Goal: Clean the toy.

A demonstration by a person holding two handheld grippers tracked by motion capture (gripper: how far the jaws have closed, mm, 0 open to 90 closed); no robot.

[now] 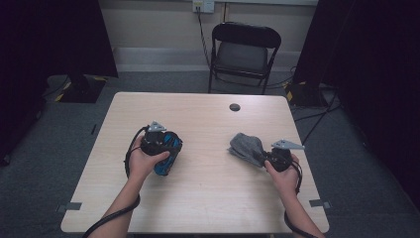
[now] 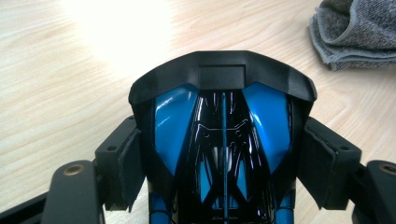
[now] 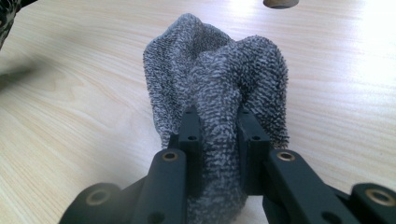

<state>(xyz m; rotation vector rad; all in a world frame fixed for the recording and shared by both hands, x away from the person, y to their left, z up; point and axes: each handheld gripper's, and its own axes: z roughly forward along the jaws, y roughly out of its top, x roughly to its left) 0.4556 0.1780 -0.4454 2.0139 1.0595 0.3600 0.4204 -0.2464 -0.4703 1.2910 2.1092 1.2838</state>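
Left gripper (image 2: 219, 172): jaws spread wide, pads pressed on both flanks of one blue-and-black toy car body (image 2: 223, 140), which it clamps. In the high view the same gripper (image 1: 157, 141) holds the car (image 1: 167, 154) at the left half of the table, low over the top; whether the car touches the wood cannot be told.

Right gripper (image 3: 219, 154): jaws nearly closed, pinching a bunched fold of one grey towelling cloth (image 3: 219, 84). The cloth rises in a crumpled mound ahead of the jaws. In the high view this gripper (image 1: 270, 157) sits at the right half of the table with the cloth (image 1: 246, 147) just beyond it, toward the table's middle. The left gripper view shows a corner of the same cloth (image 2: 355, 30) lying folded on the wood, well apart from the car.

Count: two grippers, one car, one cloth.

Surface: one light wood-grain table (image 1: 208, 198), with one round dark cable hole (image 1: 235, 107) near its far edge.

Room: one black folding chair (image 1: 242, 54) stands beyond the table on grey carpet. One wall socket (image 1: 203, 6) sits above it, a cable hanging from it. Dark curtains (image 1: 54, 34) flank both sides.
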